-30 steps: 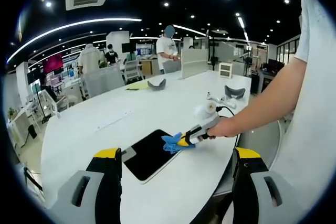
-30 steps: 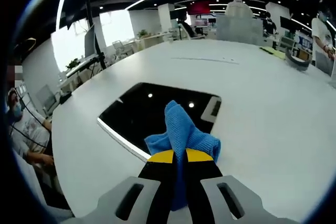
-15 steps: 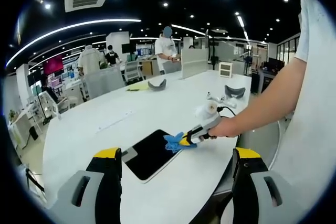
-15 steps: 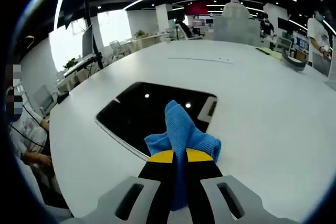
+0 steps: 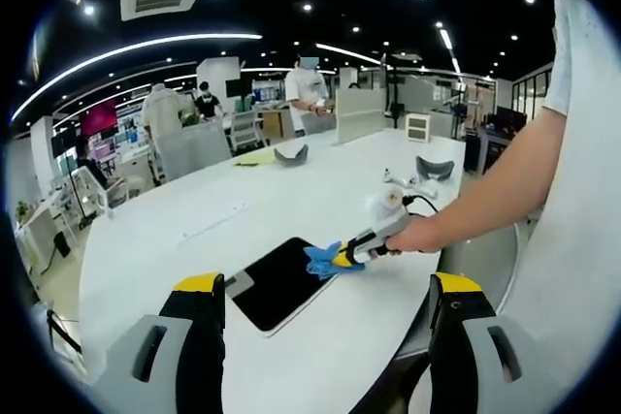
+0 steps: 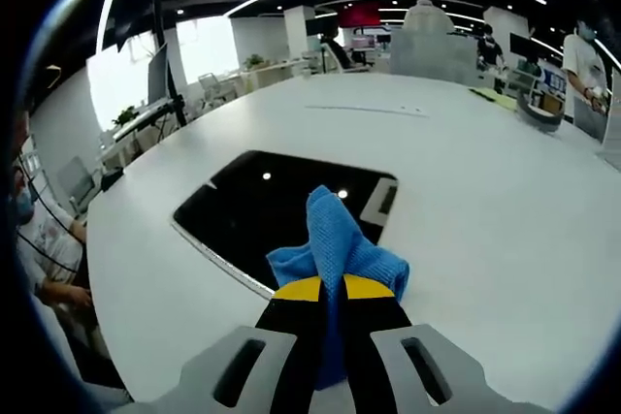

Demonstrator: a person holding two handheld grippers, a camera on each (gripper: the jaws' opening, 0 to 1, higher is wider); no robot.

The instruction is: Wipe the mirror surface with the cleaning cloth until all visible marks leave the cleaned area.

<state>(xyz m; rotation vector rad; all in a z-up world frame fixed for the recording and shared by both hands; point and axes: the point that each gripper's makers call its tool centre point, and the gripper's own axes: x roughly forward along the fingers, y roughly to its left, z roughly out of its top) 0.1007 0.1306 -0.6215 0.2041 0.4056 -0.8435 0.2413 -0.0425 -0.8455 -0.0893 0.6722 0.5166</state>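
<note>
Blue microfibre, soft and light, is the cleaning cloth (image 5: 320, 261) seen in the left gripper view: it is bunched at the tip of the right claw (image 5: 338, 259), held in a person's hand (image 5: 412, 236), and it rests at the near edge of the mirror (image 5: 279, 283), a dark flat panel lying on the white counter (image 5: 243, 210). The left claw (image 5: 323, 317) hangs above the counter with its jaws spread wide and nothing between them. Such a cloth should crumple and slide easily, so a firm pinch on a fold suits it; the mirror looks stiff, smooth and breakable, and likely to skid on the glossy counter if pushed hard. In the right gripper view, the right claw (image 6: 328, 290) is pressed together on the cleaning cloth (image 6: 335, 244), whose loose folds stand up over the mirror (image 6: 262, 206) near its edge. Marks on the glass are too small to tell; only ceiling lights reflect in it. Around the counter (image 6: 485, 191) lies an open office with people seated and standing well apart.
</note>
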